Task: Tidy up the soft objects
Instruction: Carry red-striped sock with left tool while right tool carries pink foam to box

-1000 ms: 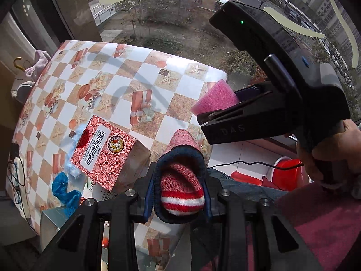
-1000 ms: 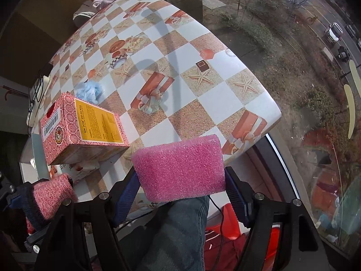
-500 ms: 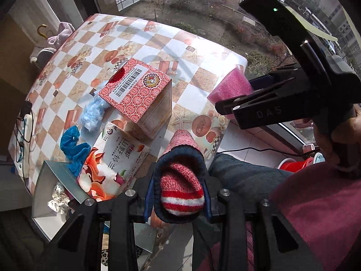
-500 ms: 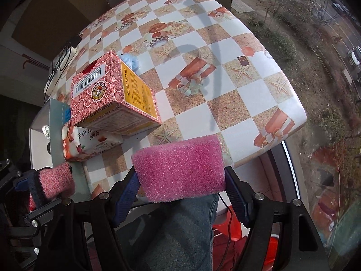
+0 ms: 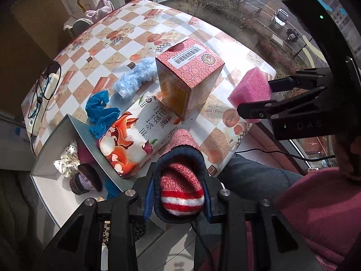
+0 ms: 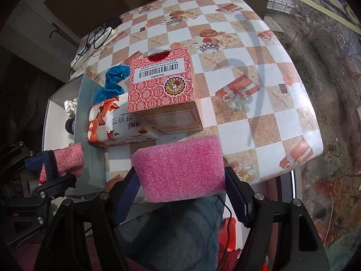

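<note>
- Above the near edge of the checkered table (image 5: 203,31), the left gripper (image 5: 180,194) is clamped on a rolled red-and-pink knitted sock with a navy cuff (image 5: 180,180), and the right gripper (image 6: 180,180) is clamped across a pink foam sponge block (image 6: 180,169).
- The step in hand looks like carrying both soft items to the open grey-walled bin (image 5: 58,144) at the table's left corner, where a white dotted scrunchie (image 5: 67,162) and a purple knitted piece (image 5: 83,180) already lie.
- To do it well, keep both grips firm and pass clear of the red patterned carton (image 5: 191,76) and the white printed bag with orange artwork (image 5: 135,135), which lies against the bin's wall.
- Let go only once each item hangs over the bin's opening, not over its rim.
- The sock sits squarely between the left jaws; in the left view the bin lies to its left, close by.
- The sponge fills the right jaws, with the bin further off to the left in the right view.
</note>
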